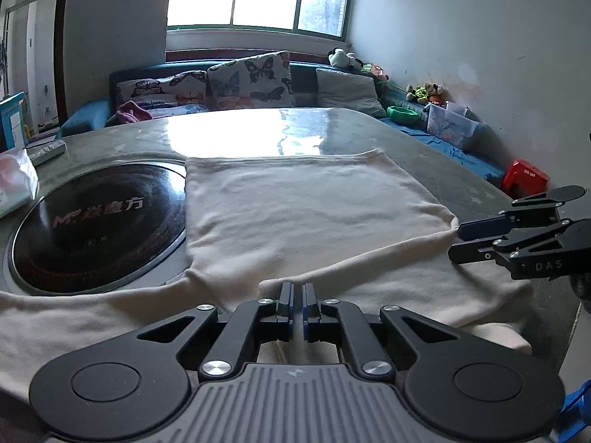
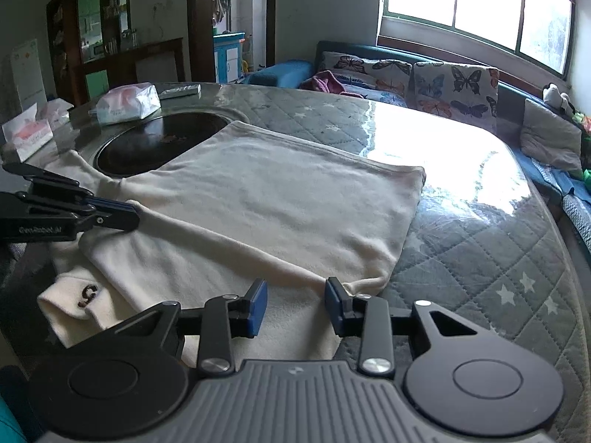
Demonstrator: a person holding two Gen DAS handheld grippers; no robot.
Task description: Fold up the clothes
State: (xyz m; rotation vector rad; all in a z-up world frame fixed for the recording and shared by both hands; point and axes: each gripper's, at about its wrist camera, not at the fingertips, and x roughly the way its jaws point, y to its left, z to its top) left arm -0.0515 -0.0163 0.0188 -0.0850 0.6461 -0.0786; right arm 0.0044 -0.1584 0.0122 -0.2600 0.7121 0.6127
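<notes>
A cream garment [image 1: 306, 206] lies on the quilted table, its upper part folded back into a flat rectangle [image 2: 280, 199]. A fold ridge runs along its near side. My left gripper [image 1: 297, 288] is shut, its tips pinching that ridge; the right wrist view shows the left gripper [image 2: 129, 214] at the ridge's left end. My right gripper [image 2: 295, 304] stands open astride the ridge's right end, and cloth lies between the blue pads [image 2: 257, 304] without being pressed. The right gripper [image 1: 456, 241] also shows at the garment's right corner. A cuff with a dark letter [image 2: 88, 295] lies near the front edge.
A round black hob [image 1: 96, 221] is set into the table, partly under the garment. Tissue packs [image 2: 127, 105] and a remote [image 1: 48, 151] lie beyond it. A sofa with butterfly cushions [image 1: 247, 81] runs behind. A red stool [image 1: 524, 177] stands right of the table edge.
</notes>
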